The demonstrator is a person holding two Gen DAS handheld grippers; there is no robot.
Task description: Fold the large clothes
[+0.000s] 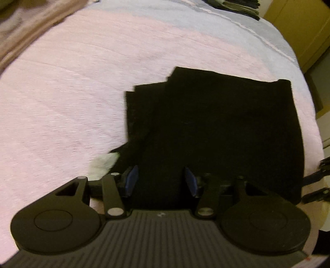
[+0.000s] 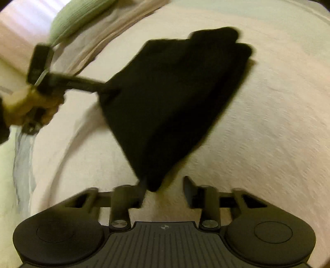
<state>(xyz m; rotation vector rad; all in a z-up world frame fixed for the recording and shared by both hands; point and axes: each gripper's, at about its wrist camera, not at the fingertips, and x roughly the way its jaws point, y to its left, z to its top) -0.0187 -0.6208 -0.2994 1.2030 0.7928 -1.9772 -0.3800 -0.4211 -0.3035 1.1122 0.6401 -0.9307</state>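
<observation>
A black garment [image 1: 216,127] lies folded into a rough rectangle on the pink bed cover [image 1: 72,92], with a small white tag [image 1: 104,163] at its near left corner. My left gripper [image 1: 161,181] is open, its blue pads spread over the garment's near edge. In the right wrist view the same garment [image 2: 175,99] is blurred by motion, and its near corner hangs between the fingers of my open right gripper [image 2: 166,190], close to the left finger. The left gripper [image 2: 101,89] touches the garment's left edge there. The right gripper's fingers [image 1: 315,194] show at the right edge of the left wrist view.
A brown blanket [image 1: 31,22] lies at the bed's far left. A stack of folded dark clothes [image 1: 237,8] sits at the far edge, beside yellow wooden furniture [image 1: 299,22]. A green pillow [image 2: 76,18] and a person's hand [image 2: 26,105] on the left gripper are also in view.
</observation>
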